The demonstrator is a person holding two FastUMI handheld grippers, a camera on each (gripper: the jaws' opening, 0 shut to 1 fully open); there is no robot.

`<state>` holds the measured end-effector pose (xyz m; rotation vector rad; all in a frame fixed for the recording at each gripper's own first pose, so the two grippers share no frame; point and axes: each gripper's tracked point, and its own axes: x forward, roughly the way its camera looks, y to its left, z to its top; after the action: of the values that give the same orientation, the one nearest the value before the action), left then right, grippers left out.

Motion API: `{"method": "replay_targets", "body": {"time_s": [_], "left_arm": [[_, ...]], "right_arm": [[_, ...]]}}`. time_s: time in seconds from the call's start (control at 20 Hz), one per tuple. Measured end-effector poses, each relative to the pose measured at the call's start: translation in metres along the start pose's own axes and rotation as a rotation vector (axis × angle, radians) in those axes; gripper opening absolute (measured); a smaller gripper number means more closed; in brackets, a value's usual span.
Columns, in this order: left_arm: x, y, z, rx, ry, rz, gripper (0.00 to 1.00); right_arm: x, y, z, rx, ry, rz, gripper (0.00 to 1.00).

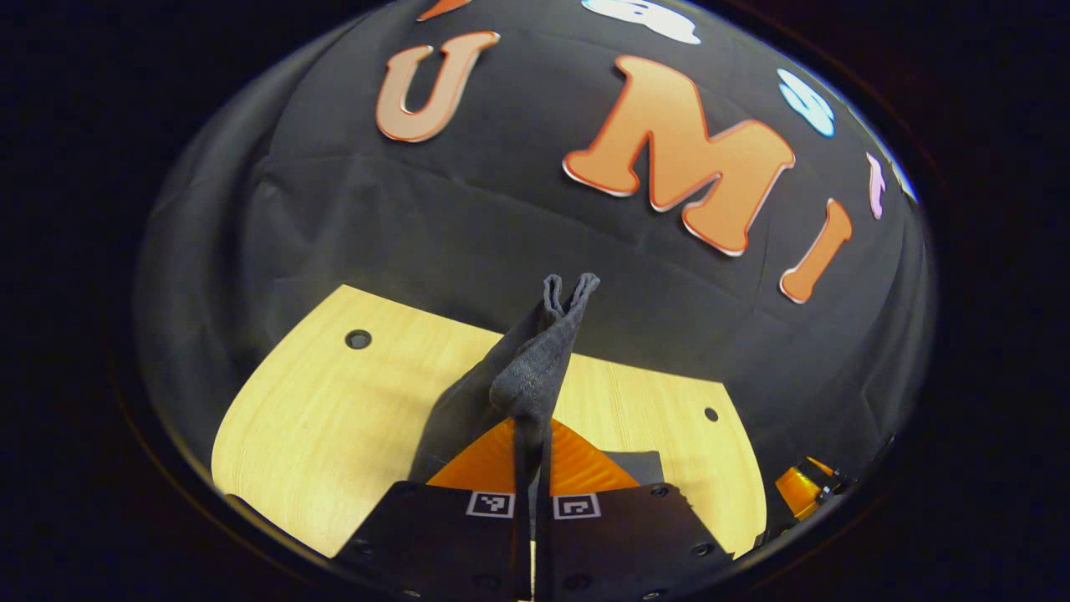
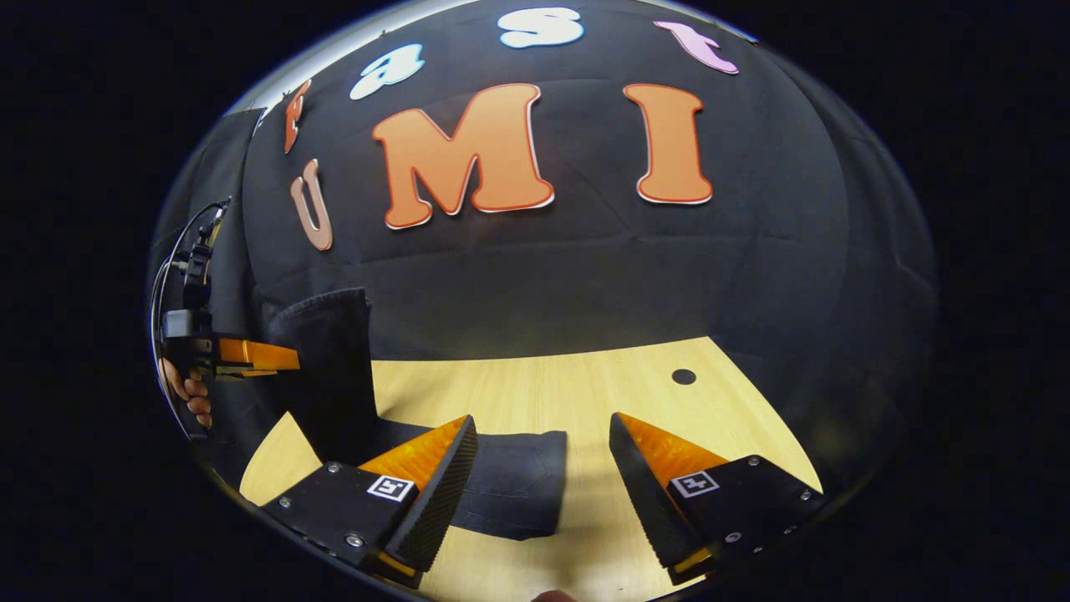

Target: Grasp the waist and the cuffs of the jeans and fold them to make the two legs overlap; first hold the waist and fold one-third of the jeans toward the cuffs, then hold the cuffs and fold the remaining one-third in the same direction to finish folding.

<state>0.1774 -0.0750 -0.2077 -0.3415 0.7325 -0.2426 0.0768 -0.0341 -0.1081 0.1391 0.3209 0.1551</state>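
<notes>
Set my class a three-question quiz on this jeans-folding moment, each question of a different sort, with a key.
1. True or false: the left gripper is shut on the jeans.
2. The right gripper is: A) open above the table; B) clamped on cloth; C) holding a cup.
3. Fill in: in the right gripper view, part of the jeans hangs lifted while the rest lies on the ____.

Key: 1 true; 2 A; 3 table.
</notes>
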Motion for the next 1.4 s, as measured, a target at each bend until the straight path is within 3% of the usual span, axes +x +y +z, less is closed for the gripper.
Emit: {"method": "replay_targets", "body": {"time_s": [0.3,0.6,0.95,1.05,1.1,1.2,1.3,1.4], "left_arm": [[0.043,-0.074,-0.048,0.107,0.133,-0.025,0.02],[0.072,-0.149,-0.108,0.212,0.261,-0.093,0.02],[0.071,-0.170,-0.172,0.301,0.433,-0.119,0.03],[0.067,-0.177,-0.190,0.302,0.491,-0.170,0.07],[0.065,-0.181,-0.194,0.289,0.507,-0.196,0.18],[0.056,-0.196,-0.197,0.243,0.528,-0.291,0.27],[0.037,-0.207,-0.184,0.217,0.496,-0.369,0.57],[0.031,-0.204,-0.166,0.234,0.432,-0.385,0.86]], "right_arm": [[0.004,-0.056,-0.009,0.060,0.015,-0.054,0.96],[0.011,-0.087,-0.024,0.088,0.048,-0.080,0.97],[0.018,-0.098,-0.031,0.097,0.071,-0.090,0.97],[0.022,-0.095,-0.033,0.090,0.078,-0.087,0.98],[0.021,-0.094,-0.033,0.088,0.079,-0.084,0.98],[0.021,-0.092,-0.035,0.089,0.084,-0.076,0.98],[0.022,-0.088,-0.034,0.088,0.084,-0.071,0.98],[0.023,-0.084,-0.029,0.083,0.077,-0.067,0.98]]}}
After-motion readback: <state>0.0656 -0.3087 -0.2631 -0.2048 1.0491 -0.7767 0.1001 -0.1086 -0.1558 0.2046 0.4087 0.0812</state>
